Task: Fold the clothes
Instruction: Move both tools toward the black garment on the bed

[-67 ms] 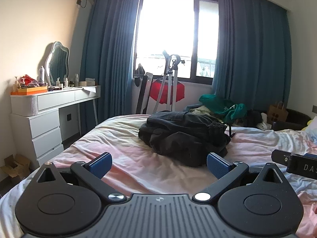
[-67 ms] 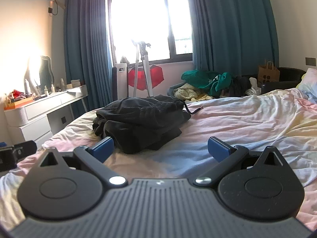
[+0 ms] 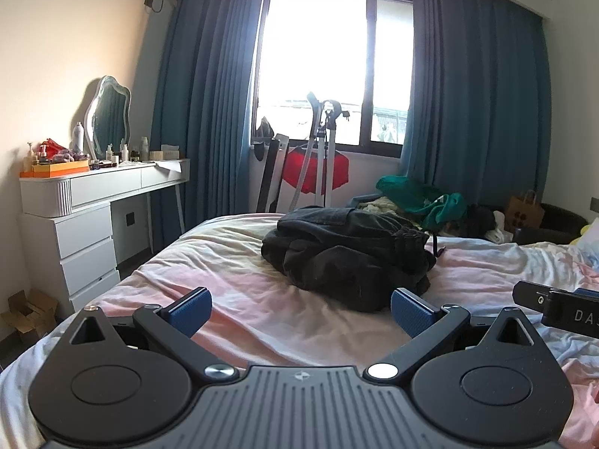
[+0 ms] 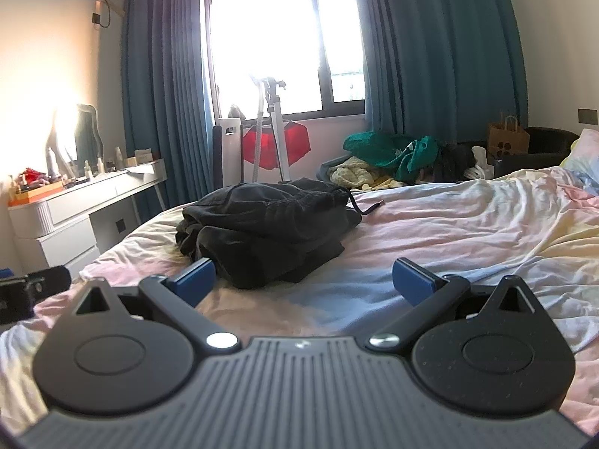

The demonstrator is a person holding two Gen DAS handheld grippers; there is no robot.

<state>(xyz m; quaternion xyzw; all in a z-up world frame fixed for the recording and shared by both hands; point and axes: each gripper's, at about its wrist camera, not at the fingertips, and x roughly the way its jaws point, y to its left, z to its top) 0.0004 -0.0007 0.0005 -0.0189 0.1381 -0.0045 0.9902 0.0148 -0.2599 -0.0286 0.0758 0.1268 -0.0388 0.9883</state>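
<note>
Black cloth, a heap of dark clothes (image 3: pixel 348 254), sits at twelve o'clock from the left gripper (image 3: pixel 299 312), whose blue pads stand wide apart with nothing between them, low over the pink bedsheet (image 3: pixel 239 299); the pile looks roughly stacked, though whether folded or merely bundled I cannot tell. From the right wrist, the right gripper (image 4: pixel 301 280) is likewise spread wide and holds nothing, the same heap (image 4: pixel 265 228) at about eleven o'clock, its drawstring (image 4: pixel 368 207) trailing toward one o'clock. A likely risk: pinching sheet along with garment, or snagging that cord and dragging the pile askew.
</note>
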